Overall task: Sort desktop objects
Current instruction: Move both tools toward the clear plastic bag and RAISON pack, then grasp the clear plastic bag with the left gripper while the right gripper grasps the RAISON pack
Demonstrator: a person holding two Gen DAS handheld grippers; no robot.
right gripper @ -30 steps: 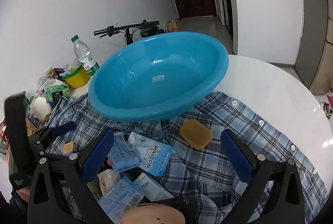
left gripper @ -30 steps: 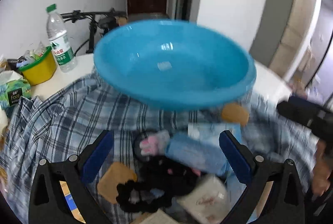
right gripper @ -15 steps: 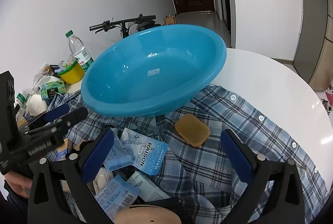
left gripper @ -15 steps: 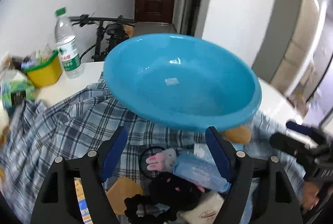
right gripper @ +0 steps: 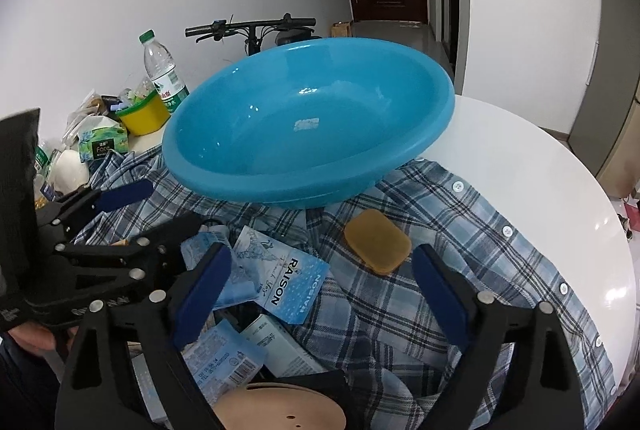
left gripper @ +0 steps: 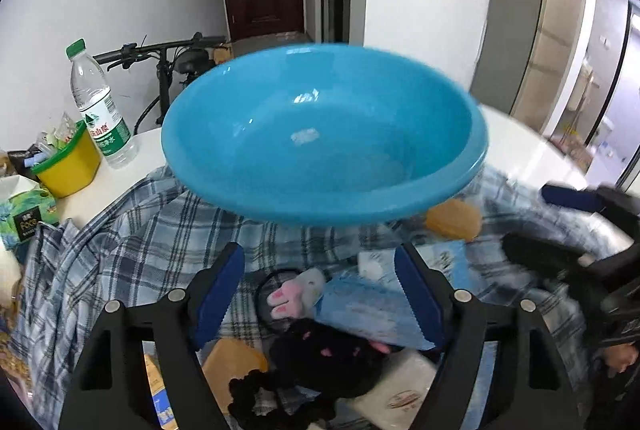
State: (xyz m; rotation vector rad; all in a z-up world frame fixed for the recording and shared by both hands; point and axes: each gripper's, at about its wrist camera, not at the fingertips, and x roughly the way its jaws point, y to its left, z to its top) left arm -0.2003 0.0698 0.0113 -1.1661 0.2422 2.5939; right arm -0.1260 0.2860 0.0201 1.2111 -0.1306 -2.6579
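Blue basin [right gripper: 308, 122] at twelve o'clock rests on plaid shirt [right gripper: 460, 250]; my left gripper [left gripper: 316, 294] and right gripper [right gripper: 320, 282] (just narrowed) gape, grasping nothing.

"RAISON" on the blue sachet [right gripper: 286, 280]; "Face" on the tissue box [right gripper: 102, 142].
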